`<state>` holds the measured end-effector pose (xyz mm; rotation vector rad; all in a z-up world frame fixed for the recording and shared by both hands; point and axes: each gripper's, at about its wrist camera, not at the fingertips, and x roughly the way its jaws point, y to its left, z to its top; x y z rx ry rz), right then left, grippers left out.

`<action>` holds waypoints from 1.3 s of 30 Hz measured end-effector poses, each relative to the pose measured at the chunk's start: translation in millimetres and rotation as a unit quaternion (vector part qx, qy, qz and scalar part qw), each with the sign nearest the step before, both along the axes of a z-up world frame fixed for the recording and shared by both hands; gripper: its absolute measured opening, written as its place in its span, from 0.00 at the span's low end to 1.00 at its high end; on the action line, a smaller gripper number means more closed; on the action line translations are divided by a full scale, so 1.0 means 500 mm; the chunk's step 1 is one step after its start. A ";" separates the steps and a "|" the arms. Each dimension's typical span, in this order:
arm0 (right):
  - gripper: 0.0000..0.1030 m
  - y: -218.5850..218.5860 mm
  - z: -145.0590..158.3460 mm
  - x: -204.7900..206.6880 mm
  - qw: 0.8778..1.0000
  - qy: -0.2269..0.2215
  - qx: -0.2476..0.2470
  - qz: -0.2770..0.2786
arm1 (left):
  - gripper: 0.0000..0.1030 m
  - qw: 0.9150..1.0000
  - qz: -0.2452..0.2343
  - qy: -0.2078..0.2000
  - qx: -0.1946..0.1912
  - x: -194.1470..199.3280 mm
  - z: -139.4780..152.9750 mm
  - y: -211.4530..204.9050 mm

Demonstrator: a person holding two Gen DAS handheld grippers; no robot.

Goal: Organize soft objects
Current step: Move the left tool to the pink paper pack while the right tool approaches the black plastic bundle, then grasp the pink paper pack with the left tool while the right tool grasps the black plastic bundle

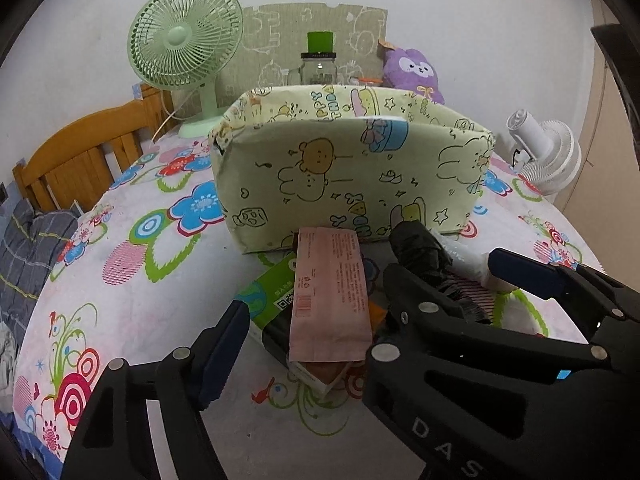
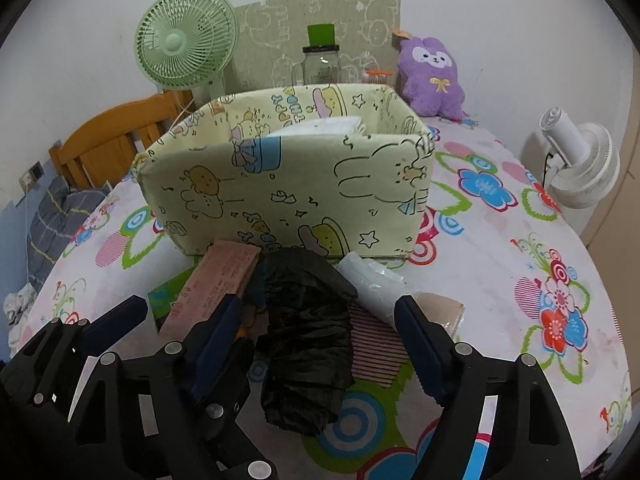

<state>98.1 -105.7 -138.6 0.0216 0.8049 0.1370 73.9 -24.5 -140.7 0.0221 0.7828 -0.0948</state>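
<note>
We see a flower-print tablecloth (image 2: 500, 264) against a white wall, green fan (image 2: 186, 40) behind (unlit). Our left gripper (image 1: 308, 320) straddles the pink packet (image 1: 330, 296), our right gripper (image 2: 320, 332) the black bag (image 2: 308, 332); both stand apart before the fabric box (image 2: 280, 188).

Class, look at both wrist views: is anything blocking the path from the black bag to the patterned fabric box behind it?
Nothing lies between them. The black bag sits on the table right in front of the fabric box, between the open fingers of the right tool. Only the box's near wall must be cleared; its top is open.
</note>
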 end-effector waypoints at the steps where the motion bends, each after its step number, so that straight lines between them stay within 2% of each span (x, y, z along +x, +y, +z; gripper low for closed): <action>1: 0.76 0.001 -0.003 0.002 1.000 0.002 0.001 0.001 | 0.77 1.000 0.000 0.002 0.000 0.001 -0.002 0.001; 8: 0.66 0.004 -0.023 0.015 1.000 0.026 0.007 0.006 | 0.77 1.000 -0.002 0.025 -0.008 0.010 -0.016 0.003; 10: 0.56 0.004 -0.027 0.018 0.999 0.033 0.014 0.014 | 0.77 0.999 -0.007 0.030 -0.016 0.010 -0.018 0.004; 13: 0.48 0.005 -0.028 0.021 0.999 0.039 0.022 0.026 | 0.77 0.999 -0.011 0.033 -0.021 0.009 -0.017 0.000; 23: 0.46 -0.004 -0.018 0.012 0.999 0.026 0.028 0.032 | 0.78 1.000 -0.013 0.024 -0.012 0.001 -0.005 -0.014; 26: 0.45 -0.006 -0.011 0.007 0.999 0.016 0.024 0.028 | 0.78 1.000 -0.004 0.015 0.006 -0.003 0.001 -0.019; 33: 0.43 -0.018 0.007 0.002 1.000 -0.003 0.021 0.017 | 0.78 1.000 -0.002 0.004 0.005 0.003 0.017 -0.022; 36: 0.43 -0.024 0.017 0.006 1.000 -0.008 0.020 0.010 | 0.77 1.000 0.001 0.002 0.004 0.015 0.022 -0.022; 39: 0.43 -0.027 0.021 0.012 1.000 -0.010 0.018 0.005 | 0.67 1.000 0.005 0.008 0.001 0.031 0.018 -0.017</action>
